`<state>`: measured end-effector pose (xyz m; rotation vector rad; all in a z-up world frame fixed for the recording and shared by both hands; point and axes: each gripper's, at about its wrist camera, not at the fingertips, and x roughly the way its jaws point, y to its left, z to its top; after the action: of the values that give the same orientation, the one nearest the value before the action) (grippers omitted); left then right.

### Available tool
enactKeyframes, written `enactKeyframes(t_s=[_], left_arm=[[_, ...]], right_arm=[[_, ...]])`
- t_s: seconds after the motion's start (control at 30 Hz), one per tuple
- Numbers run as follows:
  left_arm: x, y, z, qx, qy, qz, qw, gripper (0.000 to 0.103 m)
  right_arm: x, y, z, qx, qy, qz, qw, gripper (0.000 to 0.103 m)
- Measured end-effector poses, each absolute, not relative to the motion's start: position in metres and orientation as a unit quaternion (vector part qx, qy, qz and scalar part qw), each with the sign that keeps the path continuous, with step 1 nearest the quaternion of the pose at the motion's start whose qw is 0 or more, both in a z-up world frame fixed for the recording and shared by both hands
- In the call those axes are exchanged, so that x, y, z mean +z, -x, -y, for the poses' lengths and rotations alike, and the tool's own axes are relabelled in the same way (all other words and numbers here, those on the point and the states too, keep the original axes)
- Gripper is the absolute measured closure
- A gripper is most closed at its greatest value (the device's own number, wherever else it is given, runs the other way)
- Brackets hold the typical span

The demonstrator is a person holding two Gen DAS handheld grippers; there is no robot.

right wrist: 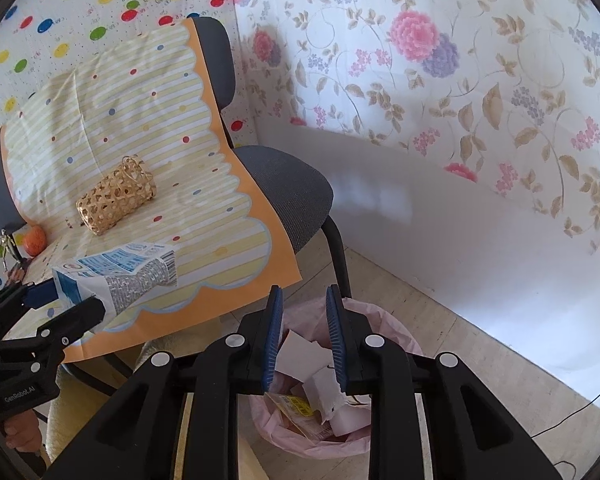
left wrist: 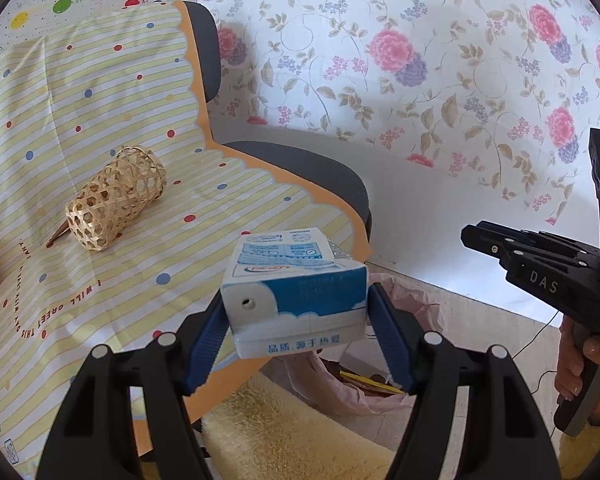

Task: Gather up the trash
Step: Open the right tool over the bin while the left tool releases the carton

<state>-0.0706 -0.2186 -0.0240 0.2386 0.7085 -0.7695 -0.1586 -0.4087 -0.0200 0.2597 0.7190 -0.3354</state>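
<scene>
My left gripper is shut on a blue and white milk carton, with both blue pads pressed on its sides. It holds the carton over the front edge of the chair cloth, up and left of the bin. The right wrist view shows the same carton at the left, in the left gripper. My right gripper hangs over a bin lined with a pink bag. Its jaws stand a little apart with nothing between them. Torn paper and wrappers lie inside the bin. In the left wrist view the right gripper is at the right edge.
A grey chair carries a striped, dotted cloth. On the cloth a woven bamboo basket lies on its side, with an orange object further left. A fluffy yellow rug covers the floor below. Floral wall covering stands behind.
</scene>
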Motion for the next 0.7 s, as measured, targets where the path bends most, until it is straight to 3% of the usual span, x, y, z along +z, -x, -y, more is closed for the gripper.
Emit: enactKeyframes(t_s=[0.47,0.53,0.57,0.7], left_arm=[[-0.015,0.103,0.294,-0.455,-0.150,-0.297,0.826,0.034],[-0.015,0.106,0.301,-0.462,-0.154,-0.285,0.826,0.027],[-0.015,0.107,0.304,-0.460,-0.157,-0.277,0.829,0.017],[-0.019,0.098,0.300,-0.437,-0.157,-0.281,0.840,0.016]], right_arm=[[-0.004,0.196,0.453,-0.205,-0.152,-0.311,0.915,0.078],[-0.006,0.199,0.458,-0.211,-0.158,-0.311,0.913,0.078],[-0.007,0.201,0.460,-0.212,-0.161,-0.312,0.912,0.078],[-0.012,0.200,0.463,-0.211,-0.165,-0.319,0.909,0.078]])
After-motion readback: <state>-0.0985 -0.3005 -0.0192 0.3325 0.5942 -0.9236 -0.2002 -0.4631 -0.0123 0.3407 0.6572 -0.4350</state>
